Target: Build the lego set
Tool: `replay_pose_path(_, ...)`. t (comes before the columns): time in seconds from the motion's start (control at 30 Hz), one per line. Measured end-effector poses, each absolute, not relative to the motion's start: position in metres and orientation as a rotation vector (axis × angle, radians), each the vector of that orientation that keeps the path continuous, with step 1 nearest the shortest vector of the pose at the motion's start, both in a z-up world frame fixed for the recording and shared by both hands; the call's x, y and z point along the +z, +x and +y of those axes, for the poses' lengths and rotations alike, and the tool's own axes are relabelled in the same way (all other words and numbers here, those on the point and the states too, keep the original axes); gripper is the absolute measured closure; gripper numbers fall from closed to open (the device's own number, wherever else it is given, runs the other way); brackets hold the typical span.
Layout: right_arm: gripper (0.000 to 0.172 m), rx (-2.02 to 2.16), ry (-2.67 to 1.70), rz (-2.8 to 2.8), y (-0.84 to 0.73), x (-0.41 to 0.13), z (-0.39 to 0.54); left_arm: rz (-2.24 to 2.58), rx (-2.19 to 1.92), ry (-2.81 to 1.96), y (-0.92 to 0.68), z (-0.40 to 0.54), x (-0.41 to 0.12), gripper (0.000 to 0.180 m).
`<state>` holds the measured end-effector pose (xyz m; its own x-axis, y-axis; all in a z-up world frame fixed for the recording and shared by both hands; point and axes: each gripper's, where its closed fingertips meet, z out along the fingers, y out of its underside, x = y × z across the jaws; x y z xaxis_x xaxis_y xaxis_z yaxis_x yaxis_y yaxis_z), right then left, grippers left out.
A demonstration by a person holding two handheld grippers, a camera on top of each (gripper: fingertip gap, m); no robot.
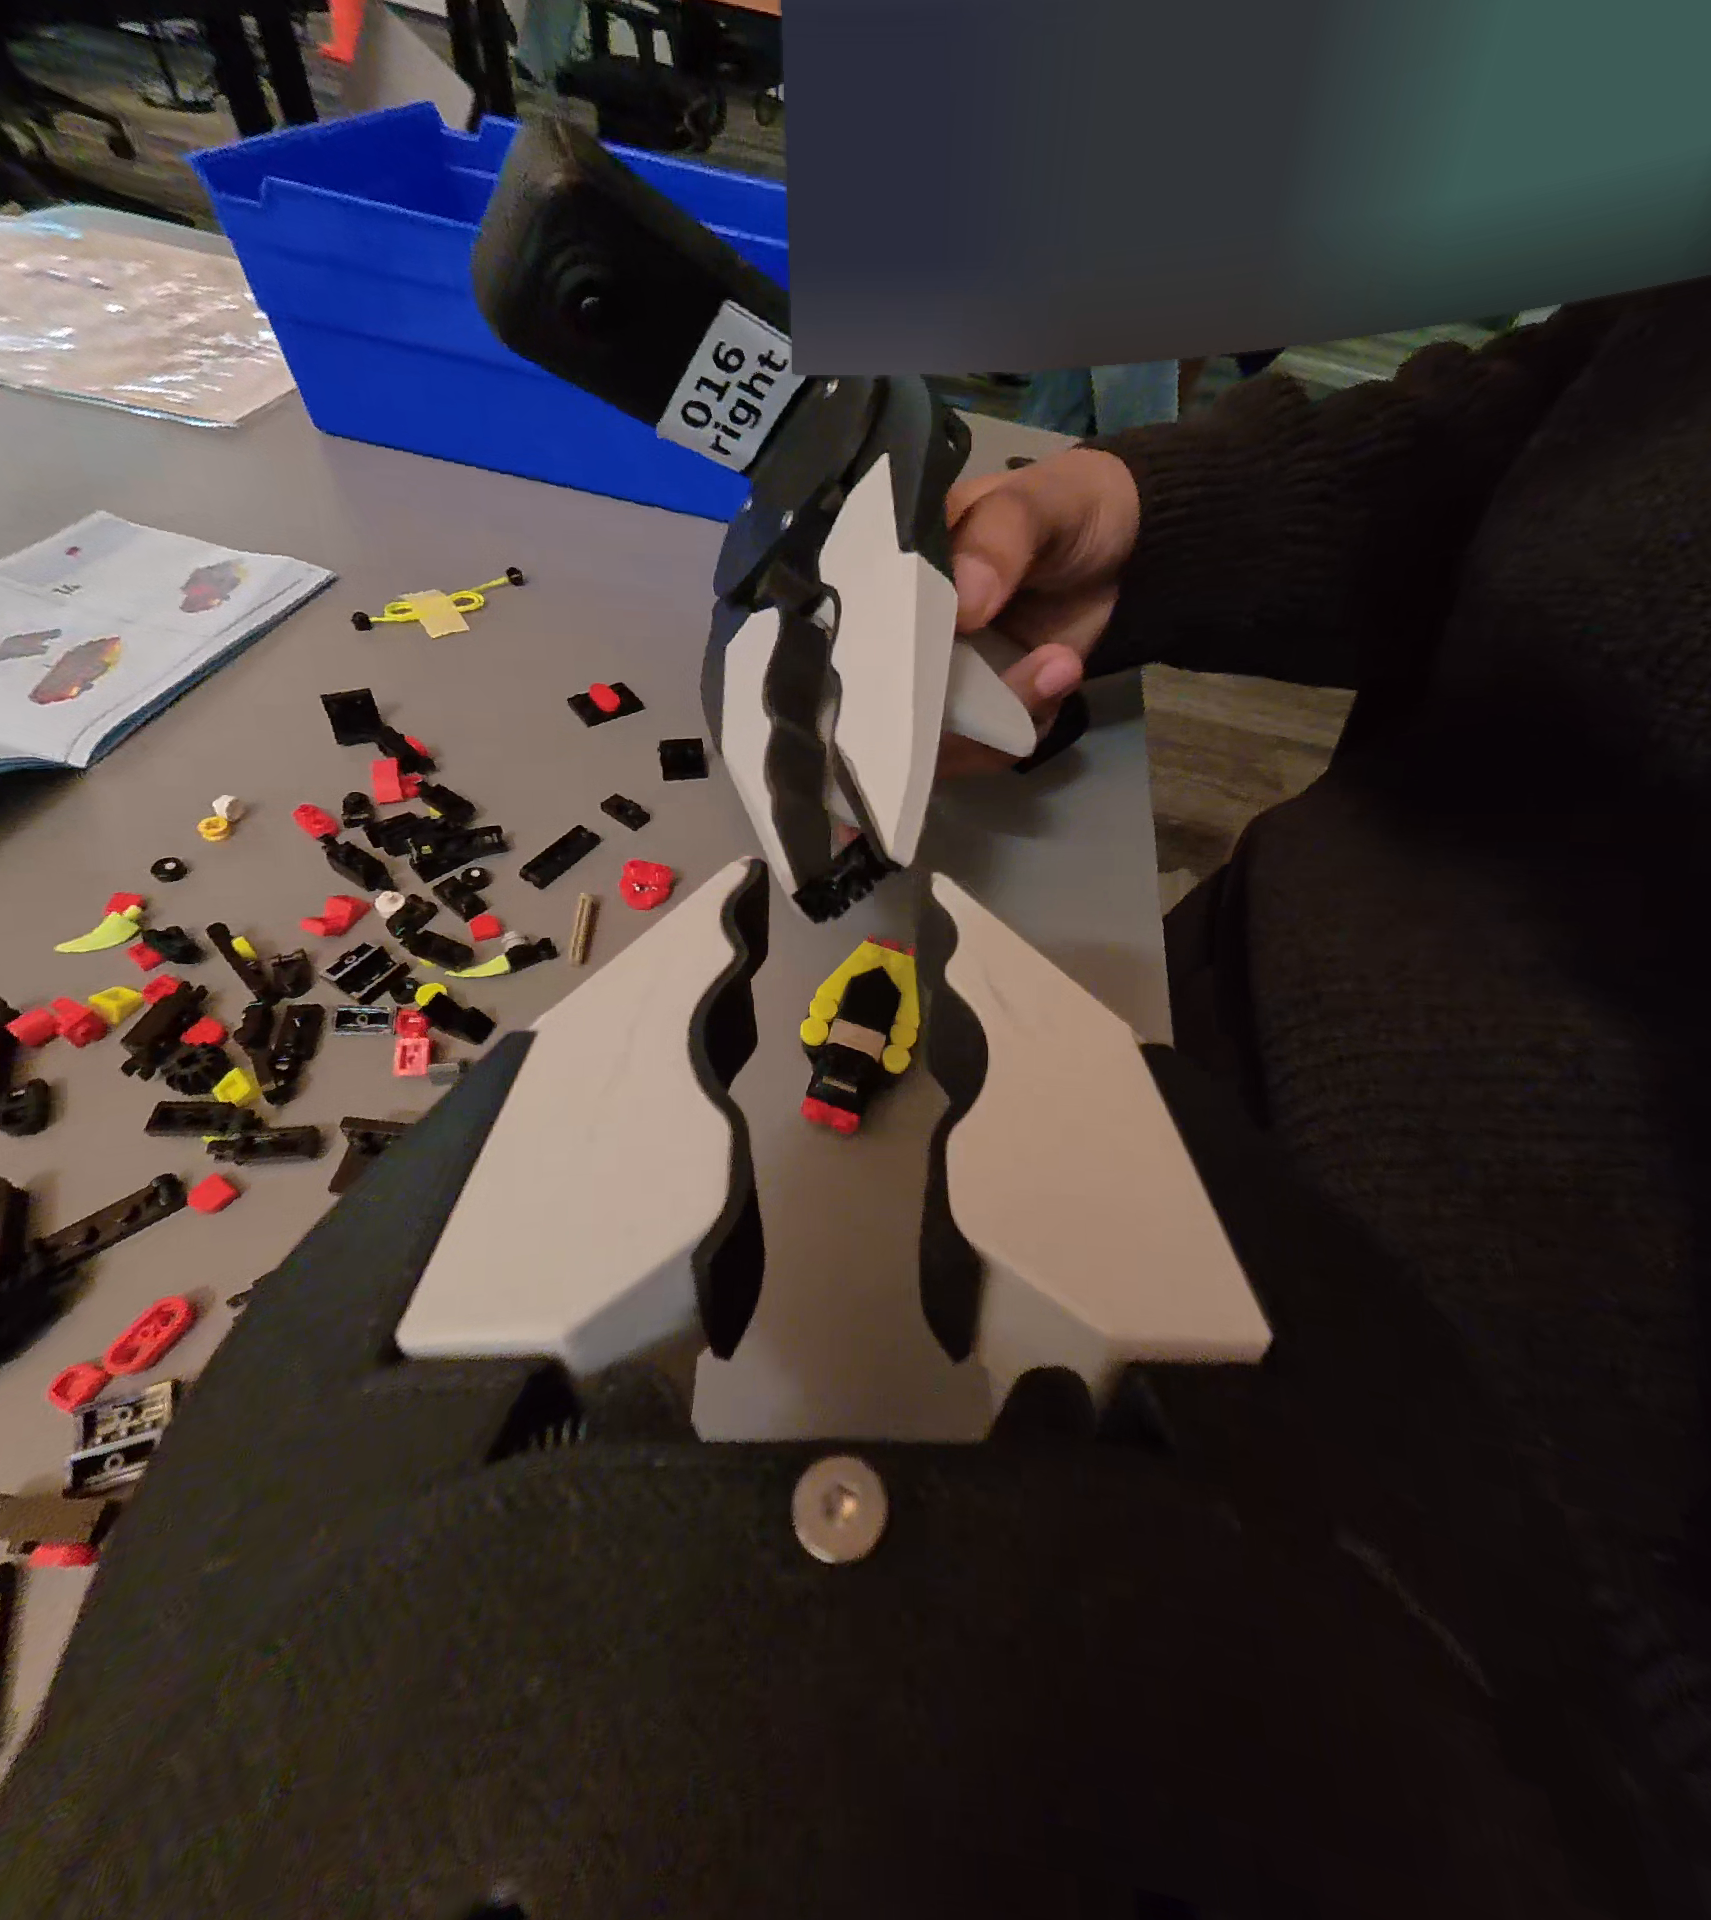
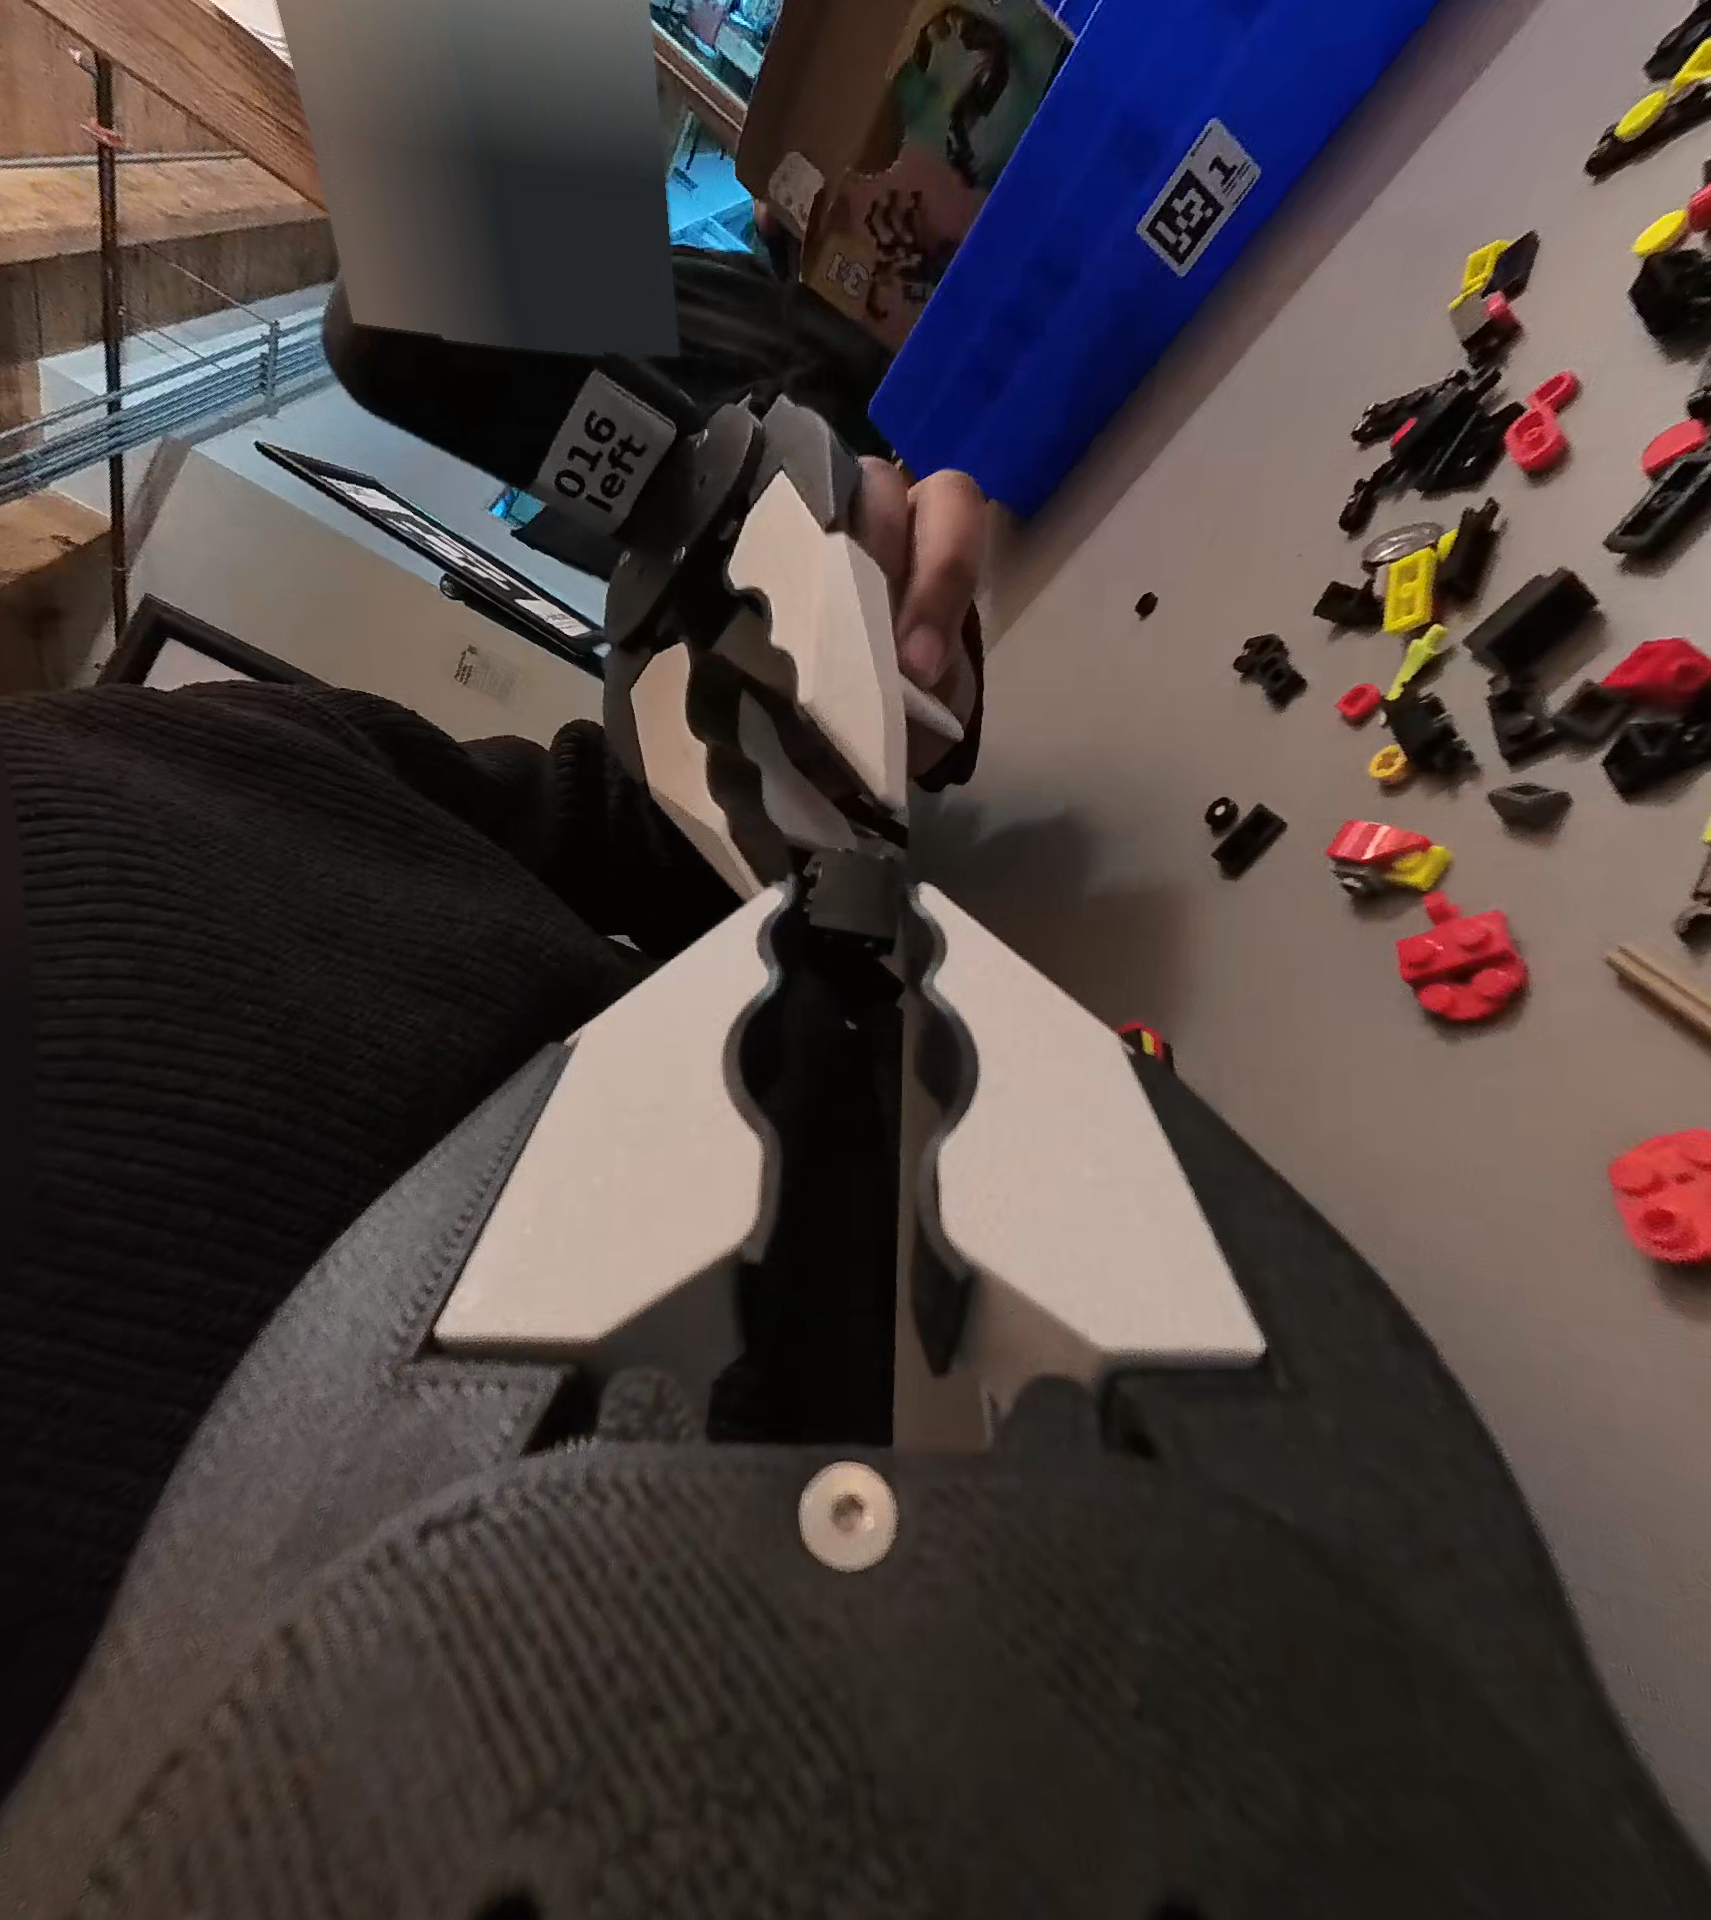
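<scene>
The right tongs (image 1: 846, 883) are clamped on a black brick (image 1: 838, 881), held above the worktop (image 1: 560, 644) near its front edge. The left tongs (image 1: 846, 894) stand apart, empty, above the yellow-black model (image 1: 861, 1023) resting on the worktop. Loose bricks (image 1: 394, 914) lie farther in.
</scene>
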<state>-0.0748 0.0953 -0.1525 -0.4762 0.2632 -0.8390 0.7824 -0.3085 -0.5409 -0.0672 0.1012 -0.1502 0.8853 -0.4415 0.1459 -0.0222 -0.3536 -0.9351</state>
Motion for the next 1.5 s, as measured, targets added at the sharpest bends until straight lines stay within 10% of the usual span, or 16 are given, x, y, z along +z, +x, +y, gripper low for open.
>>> replay_pose_path(0.93, 0.155, -1.833, 1.42, 1.467, -0.095, -0.162, 0.103, 0.298, -0.351, -1.926, -0.083, 0.105, -0.157, 0.175)
replay_pose_path(1.5, 0.15, -1.447, 1.592, 2.553, -0.117, -0.217, 0.133, 0.041, -0.239, -2.036, -0.124, 0.091, -0.176, 0.175)
